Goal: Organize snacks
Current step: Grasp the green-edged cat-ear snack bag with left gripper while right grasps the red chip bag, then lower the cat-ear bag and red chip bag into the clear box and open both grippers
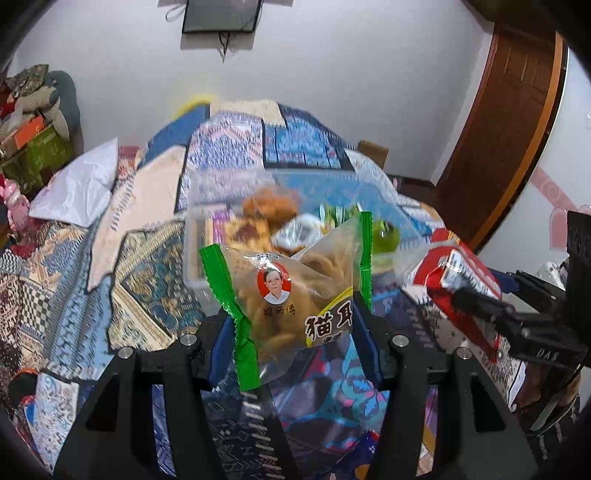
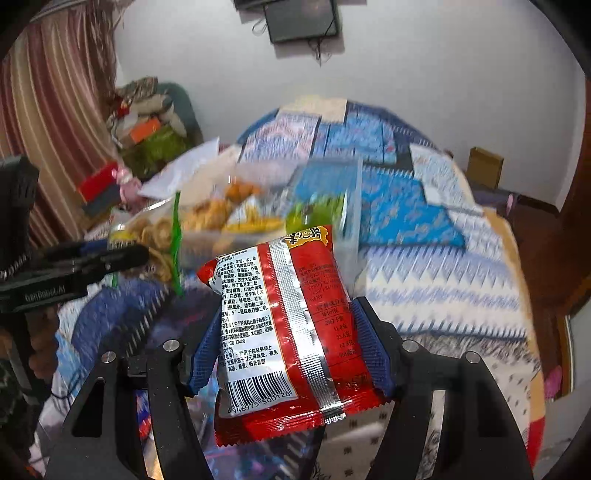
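Observation:
My left gripper (image 1: 291, 314) is shut on a clear snack bag with green edges (image 1: 284, 291), full of pale brown curls and held up off the bed. My right gripper (image 2: 287, 315) is shut on a red and silver snack packet (image 2: 291, 325), its printed back toward the camera. A clear plastic container (image 1: 195, 240) with several snacks in it sits on the bed just beyond both bags. In the left wrist view the red packet (image 1: 458, 269) and right gripper (image 1: 476, 302) are on the right. In the right wrist view the green-edged bag (image 2: 159, 236) and left gripper (image 2: 110, 258) are on the left.
A patchwork bedspread (image 2: 424, 266) covers the bed under everything. A white sheet (image 1: 81, 188) lies at its left side. Boxes and bundles (image 1: 33, 125) are piled in the far left corner. A wooden door (image 1: 506, 122) stands at the right, a dark frame (image 1: 221, 14) hangs on the wall.

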Demonstrator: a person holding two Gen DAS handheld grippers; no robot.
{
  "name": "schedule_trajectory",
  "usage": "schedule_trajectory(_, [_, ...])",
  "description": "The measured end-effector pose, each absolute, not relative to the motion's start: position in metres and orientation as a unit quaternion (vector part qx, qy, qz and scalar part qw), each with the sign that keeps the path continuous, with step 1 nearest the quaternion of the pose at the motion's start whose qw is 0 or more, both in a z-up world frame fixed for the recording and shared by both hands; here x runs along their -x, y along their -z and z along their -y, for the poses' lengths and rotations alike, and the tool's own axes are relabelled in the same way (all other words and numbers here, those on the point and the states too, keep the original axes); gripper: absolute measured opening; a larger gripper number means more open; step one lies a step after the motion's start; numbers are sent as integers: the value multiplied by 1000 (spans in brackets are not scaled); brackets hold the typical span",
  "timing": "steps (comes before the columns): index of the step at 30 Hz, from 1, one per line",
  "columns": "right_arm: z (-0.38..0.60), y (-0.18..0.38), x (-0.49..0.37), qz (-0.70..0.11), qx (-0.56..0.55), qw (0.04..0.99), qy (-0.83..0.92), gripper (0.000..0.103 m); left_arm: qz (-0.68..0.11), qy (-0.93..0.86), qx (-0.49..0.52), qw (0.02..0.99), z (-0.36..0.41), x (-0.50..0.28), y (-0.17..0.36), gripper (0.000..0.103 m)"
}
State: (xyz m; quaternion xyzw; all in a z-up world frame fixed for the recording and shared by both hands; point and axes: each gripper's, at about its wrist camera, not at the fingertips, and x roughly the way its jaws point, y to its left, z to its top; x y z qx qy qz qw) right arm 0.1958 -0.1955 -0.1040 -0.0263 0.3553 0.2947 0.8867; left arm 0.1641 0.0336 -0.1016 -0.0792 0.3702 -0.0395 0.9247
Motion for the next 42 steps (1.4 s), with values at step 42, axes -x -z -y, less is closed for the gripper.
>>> schedule_trajectory(42, [117,98,-322,-359,17,894,-266,73,-381,-10,87,920,-67,-283,119,80])
